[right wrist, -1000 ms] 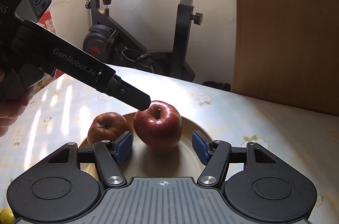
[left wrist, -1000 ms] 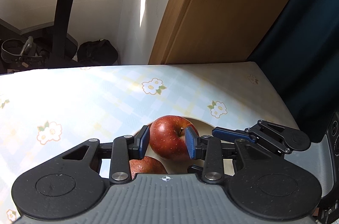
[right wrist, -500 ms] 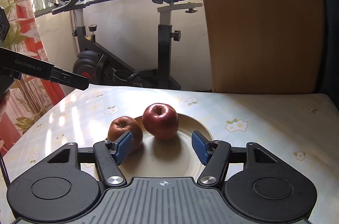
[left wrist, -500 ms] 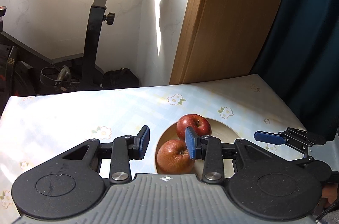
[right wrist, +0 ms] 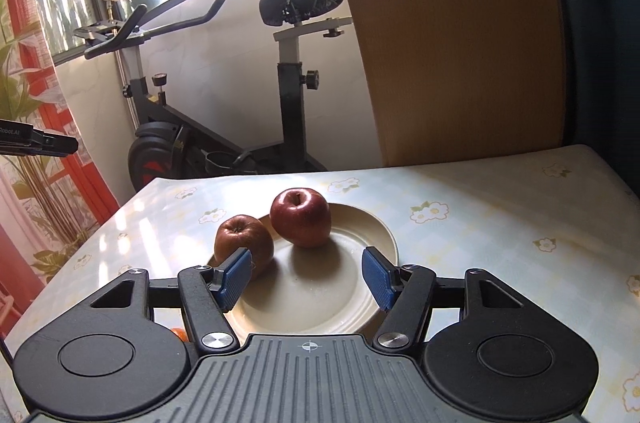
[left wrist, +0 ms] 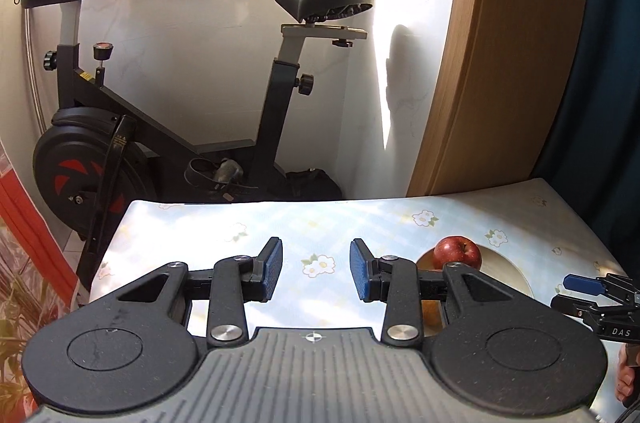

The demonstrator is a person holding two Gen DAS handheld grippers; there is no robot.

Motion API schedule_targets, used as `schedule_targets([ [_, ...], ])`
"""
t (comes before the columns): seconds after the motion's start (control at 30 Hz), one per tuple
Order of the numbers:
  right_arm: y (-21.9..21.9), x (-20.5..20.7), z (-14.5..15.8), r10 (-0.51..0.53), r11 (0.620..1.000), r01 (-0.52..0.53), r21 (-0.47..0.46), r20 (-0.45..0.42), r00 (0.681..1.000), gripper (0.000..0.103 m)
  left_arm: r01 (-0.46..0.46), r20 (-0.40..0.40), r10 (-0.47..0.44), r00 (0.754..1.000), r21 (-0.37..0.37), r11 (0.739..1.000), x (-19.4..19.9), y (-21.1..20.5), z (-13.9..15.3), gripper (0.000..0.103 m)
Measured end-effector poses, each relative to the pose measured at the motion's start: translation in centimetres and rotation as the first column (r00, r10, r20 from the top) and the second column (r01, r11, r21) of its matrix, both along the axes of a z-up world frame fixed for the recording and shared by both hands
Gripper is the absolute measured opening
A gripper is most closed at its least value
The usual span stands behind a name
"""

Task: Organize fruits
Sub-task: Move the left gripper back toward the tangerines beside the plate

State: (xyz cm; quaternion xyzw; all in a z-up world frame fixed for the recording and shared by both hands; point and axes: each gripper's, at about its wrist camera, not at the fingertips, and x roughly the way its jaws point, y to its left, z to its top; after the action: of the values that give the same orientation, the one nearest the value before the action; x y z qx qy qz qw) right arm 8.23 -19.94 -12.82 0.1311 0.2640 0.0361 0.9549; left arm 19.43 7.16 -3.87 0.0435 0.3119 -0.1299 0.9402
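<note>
In the right wrist view, a cream plate [right wrist: 362,287] sits on the flower-patterned bench [right wrist: 500,223] at the centre of the frame. A shiny red apple [right wrist: 301,217] stands upright on the plate's far side, stem dimple up. A duller, browner apple [right wrist: 242,239] rests at the plate's left rim, just beside the red one; whether the two touch cannot be told. The right claw [right wrist: 308,277] hangs over the near part of the plate with its blue pads [right wrist: 378,277] apart and nothing between them; the left pad overlaps the brown apple in the picture.

In the left wrist view, the left claw [left wrist: 316,269] is empty, its blue pads [left wrist: 362,275] standing a gap apart over bare bench [left wrist: 320,219], with a printed flower showing between them. The red apple [left wrist: 458,253] and plate [left wrist: 504,265] lie to the lower right, partly hidden behind the claw's right finger. The right claw's tip [left wrist: 584,285] shows at the right edge. An exercise bike [left wrist: 120,143] stands behind the bench, upper left.
</note>
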Motion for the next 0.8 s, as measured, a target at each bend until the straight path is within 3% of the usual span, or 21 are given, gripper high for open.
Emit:
schedule_targets([
  [0.23,1.2,-1.3,-1.3,-0.007,1.000,0.006,-0.009,-0.032,0.999,0.058,-0.001,0.012,0.001,1.000,0.014,1.000,-3.0,0.1,-1.2,0.039],
  [0.53,1.1,-1.8,-3.2,0.001,1.000,-0.003,-0.014,-0.107,0.994,0.040,-0.015,0.013,0.016,1.000,-0.059,0.998,-4.5,-1.5,-3.2,0.039],
  [0.8,0.6,-1.1,-4.7,0.031,0.998,-0.019,0.062,-0.190,0.981,0.039,0.025,-0.033,-0.027,0.999,-0.058,0.998,-5.1,-3.6,-5.3,0.039],
])
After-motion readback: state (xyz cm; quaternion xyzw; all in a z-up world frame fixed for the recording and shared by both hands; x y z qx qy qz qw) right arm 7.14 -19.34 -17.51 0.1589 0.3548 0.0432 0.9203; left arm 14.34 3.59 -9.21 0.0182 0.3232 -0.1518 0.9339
